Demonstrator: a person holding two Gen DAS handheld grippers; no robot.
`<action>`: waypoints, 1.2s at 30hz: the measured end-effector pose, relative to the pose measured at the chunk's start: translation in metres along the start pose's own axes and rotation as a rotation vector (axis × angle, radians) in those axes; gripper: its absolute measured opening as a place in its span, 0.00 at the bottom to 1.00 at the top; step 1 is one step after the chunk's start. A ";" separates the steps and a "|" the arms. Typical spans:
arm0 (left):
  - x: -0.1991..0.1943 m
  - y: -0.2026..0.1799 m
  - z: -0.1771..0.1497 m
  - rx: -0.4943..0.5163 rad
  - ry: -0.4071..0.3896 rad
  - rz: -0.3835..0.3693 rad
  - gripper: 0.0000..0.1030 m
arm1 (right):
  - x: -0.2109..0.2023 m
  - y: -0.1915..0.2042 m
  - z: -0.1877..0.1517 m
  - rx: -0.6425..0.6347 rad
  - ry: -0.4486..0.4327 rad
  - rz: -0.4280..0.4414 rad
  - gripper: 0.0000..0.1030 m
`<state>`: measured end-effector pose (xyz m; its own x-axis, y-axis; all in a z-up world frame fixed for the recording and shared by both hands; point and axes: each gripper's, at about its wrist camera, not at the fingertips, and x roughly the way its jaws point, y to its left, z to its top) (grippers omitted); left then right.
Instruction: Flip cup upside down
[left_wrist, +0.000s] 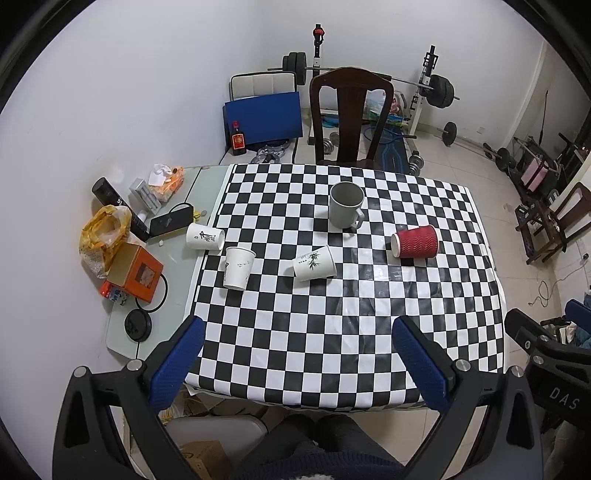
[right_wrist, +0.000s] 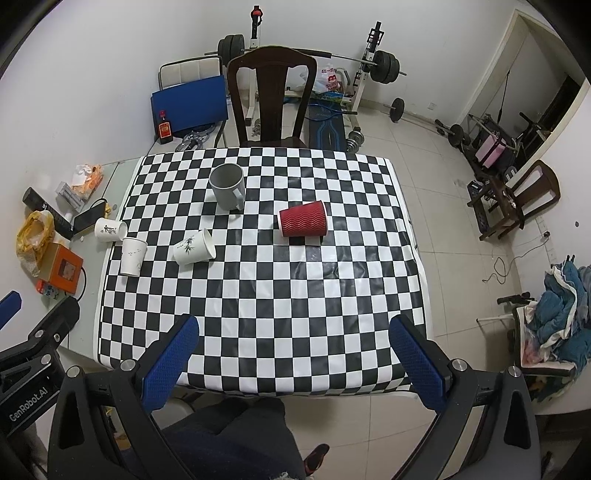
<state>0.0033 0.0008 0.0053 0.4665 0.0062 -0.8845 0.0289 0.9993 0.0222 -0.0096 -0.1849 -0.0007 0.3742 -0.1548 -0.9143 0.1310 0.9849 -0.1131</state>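
- Checkered black-and-white tablecloth (left_wrist: 332, 332) covers the table in a room with white walls, a tiled floor and weight-lifting gear at the back; a dark wooden chair (left_wrist: 351, 110) stands at the far edge of the table.
- Left gripper (left_wrist: 295, 332) sits at the bottom of its frame, its blue-padded fingers (left_wrist: 177, 362) spread wide with nothing between them, hanging over the near edge of the cloth.
- Right gripper (right_wrist: 293, 330) is likewise at the bottom of its frame, spread wide and holding nothing, also above the near edge.
- Judging by this, the task has not started: no cup is gripped and none stands mouth down.
- Nearest the claws, in mid-frame, a white bamboo-print paper cup (left_wrist: 314, 263) lies on its side; left of it a white bird-print paper cup (left_wrist: 238, 267) stands upright, slightly tilted.
- Red ribbed paper cup (right_wrist: 303, 218) lies on its side, right of centre in the left view and just above centre in the right view.
- Grey mug (left_wrist: 346, 205) stands upright, mouth up, handle toward the camera, above centre and well apart from both claws; it seems the likeliest cup to flip, though I cannot tell which is meant.
- Another white paper cup (left_wrist: 205, 237) lies on its side off the cloth, at mid-left.
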 end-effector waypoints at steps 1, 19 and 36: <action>0.000 0.000 0.002 0.000 0.000 -0.001 1.00 | 0.000 0.000 0.000 0.000 -0.001 -0.001 1.00; 0.000 0.000 0.001 -0.001 0.000 0.002 1.00 | 0.006 -0.001 0.005 0.000 0.000 0.000 1.00; 0.000 0.001 0.000 -0.001 -0.001 -0.001 1.00 | 0.007 -0.003 0.006 -0.001 0.001 0.001 1.00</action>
<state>0.0033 0.0014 0.0053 0.4674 0.0050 -0.8840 0.0282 0.9994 0.0206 -0.0019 -0.1890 -0.0049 0.3731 -0.1537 -0.9150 0.1301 0.9851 -0.1124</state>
